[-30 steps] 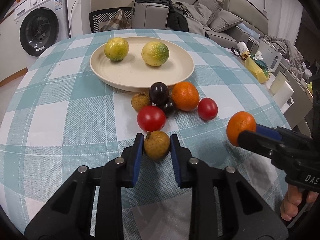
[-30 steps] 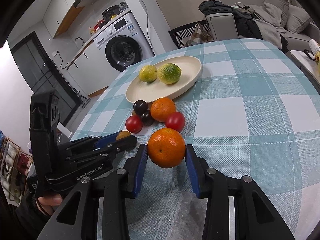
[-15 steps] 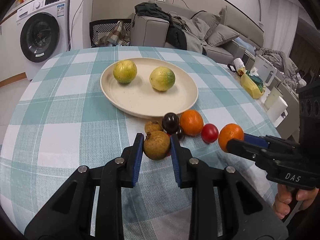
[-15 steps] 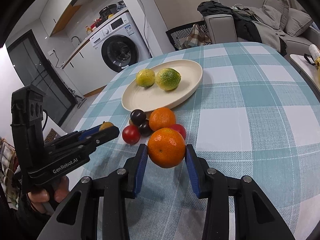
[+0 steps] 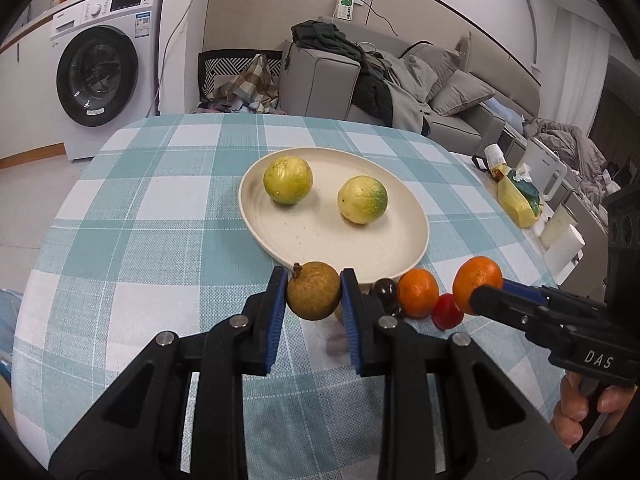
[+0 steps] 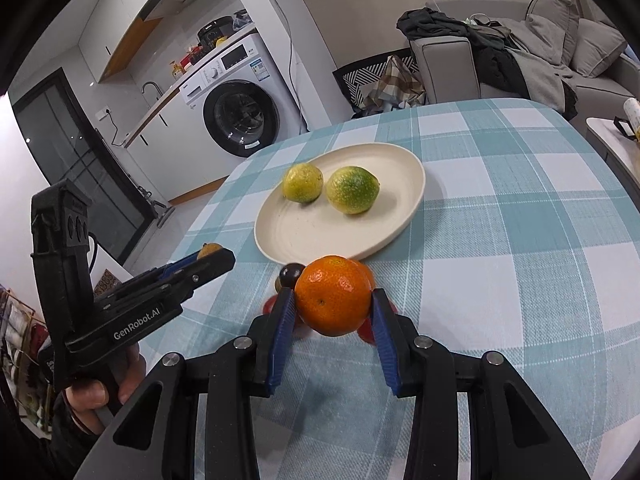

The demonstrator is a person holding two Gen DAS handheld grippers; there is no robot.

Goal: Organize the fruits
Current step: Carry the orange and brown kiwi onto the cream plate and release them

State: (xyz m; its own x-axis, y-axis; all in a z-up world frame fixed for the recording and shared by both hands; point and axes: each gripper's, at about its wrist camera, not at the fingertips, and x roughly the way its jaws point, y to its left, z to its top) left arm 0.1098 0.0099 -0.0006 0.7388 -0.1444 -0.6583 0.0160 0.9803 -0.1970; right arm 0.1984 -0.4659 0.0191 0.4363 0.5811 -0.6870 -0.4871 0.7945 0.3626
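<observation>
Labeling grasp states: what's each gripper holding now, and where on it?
Left gripper: brown longan-like fruit, jaws pinching its opposite sides, stem up. Right gripper: orange mandarin, jaws on its two sides. Both are clear of the tablecloth.

This is a lived-in home, an open room where laundry corner, kitchen and lounge run together. Ahead of the fingers and to their left stands a white front-loading washing machine (image 5: 102,72) under a countertop (image 6: 160,100) with a faucet (image 6: 150,87), bottles and a small appliance. Straight ahead of the fingers is a round table with a teal-and-white checked tablecloth (image 5: 132,216). Beyond it, ahead and to the right, a grey sofa (image 5: 452,92) carries cushions (image 5: 462,96) and a heap of dark clothes (image 5: 332,40). A white electric kettle (image 5: 544,172) sits far right.
</observation>
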